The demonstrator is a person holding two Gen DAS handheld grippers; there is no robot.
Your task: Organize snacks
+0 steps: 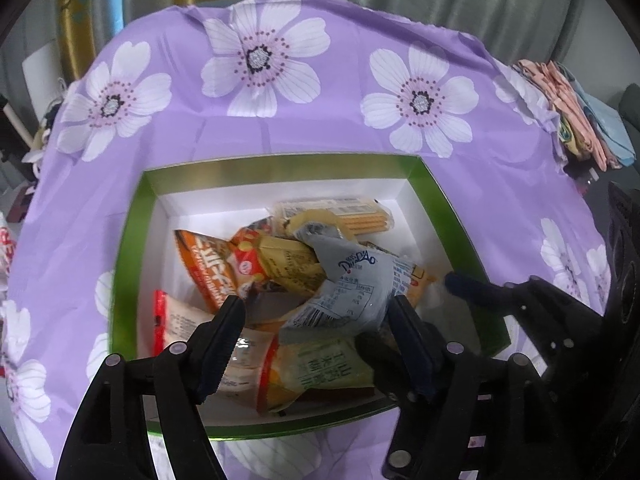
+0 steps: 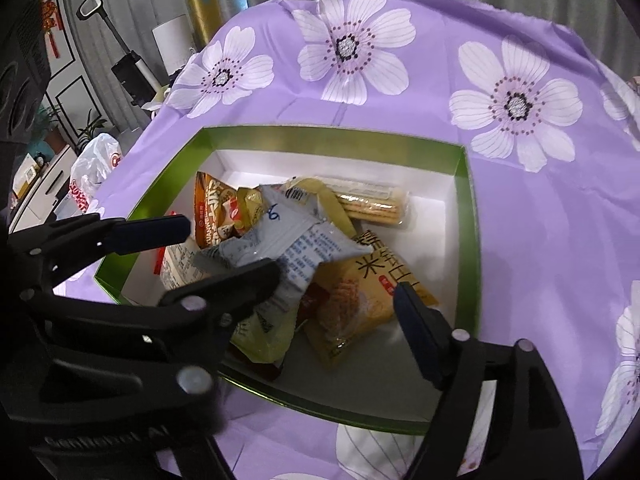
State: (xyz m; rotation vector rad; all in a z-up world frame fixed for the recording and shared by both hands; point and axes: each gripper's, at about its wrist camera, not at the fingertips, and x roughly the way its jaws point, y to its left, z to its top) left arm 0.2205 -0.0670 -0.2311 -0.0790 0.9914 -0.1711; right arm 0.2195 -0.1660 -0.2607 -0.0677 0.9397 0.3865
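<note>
Presently, left gripper (image 1: 316, 316): jaws spread apart over the box, nothing clamped; the grey-blue packet lies between and below the fingertips, not pinched.
Right gripper (image 2: 336, 284): jaws likewise parted and empty, poised above the near right part of the box.
Grey-blue packet (image 1: 352, 284): crumpled, topmost on the heap, about mid-box, tilted.
Orange packet (image 1: 210, 266): towards the box's left wall, leaning on its neighbours.
Yellow-brown packet (image 1: 286, 262): just beside the orange one, partly under the grey-blue packet.
Wafer pack (image 1: 360, 214): clear wrapper, lying flat near the far wall of the box.
Yellow rice-cracker packet (image 2: 360, 296): near right part of the box, touching the grey-blue packet.
Green-lettered packet (image 1: 320, 364): by the near wall, under the heap.
Red-edged white packet (image 1: 176, 322): near left corner of the box.
Box (image 1: 280, 168): green outside, white inside, open-topped, resting on the tablecloth towards its near edge.
Tablecloth (image 1: 320, 132): lilac with large white flowers, covering the whole surface.
Folded cloths (image 1: 580, 116): stacked at the far right corner of the surface.
Plastic bag (image 2: 94, 168): white, red print, beyond the left edge.
</note>
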